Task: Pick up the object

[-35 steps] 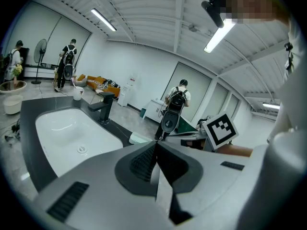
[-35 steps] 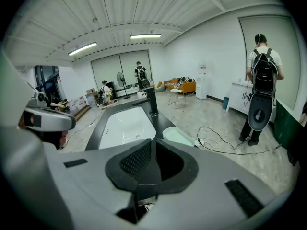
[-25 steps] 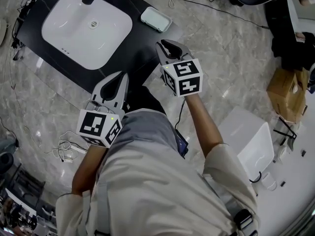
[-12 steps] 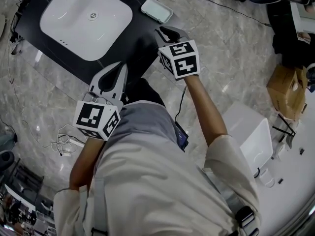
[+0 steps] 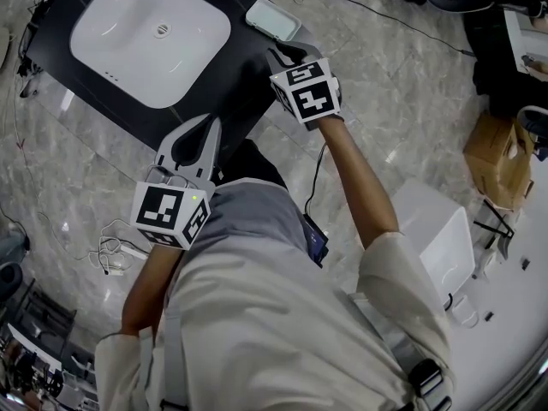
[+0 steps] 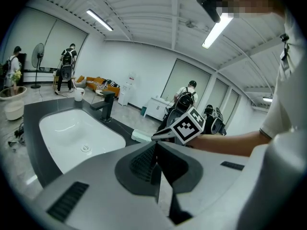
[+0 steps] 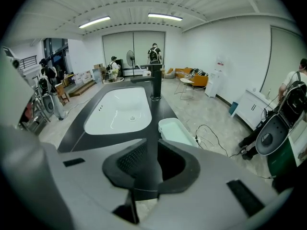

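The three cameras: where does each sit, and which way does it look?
Head view: on the person's head, facing steeply down at the white sink; shows torso, both arms, left gripper and right gripper.
Left gripper view: rides the left gripper, looks along its closed jaws; the right arm crosses it.
Right gripper view: rides the right gripper, looks along its jaws, which have just been opening with nothing between them, toward the faucet.
Shared: all show the sink and pale green tray.
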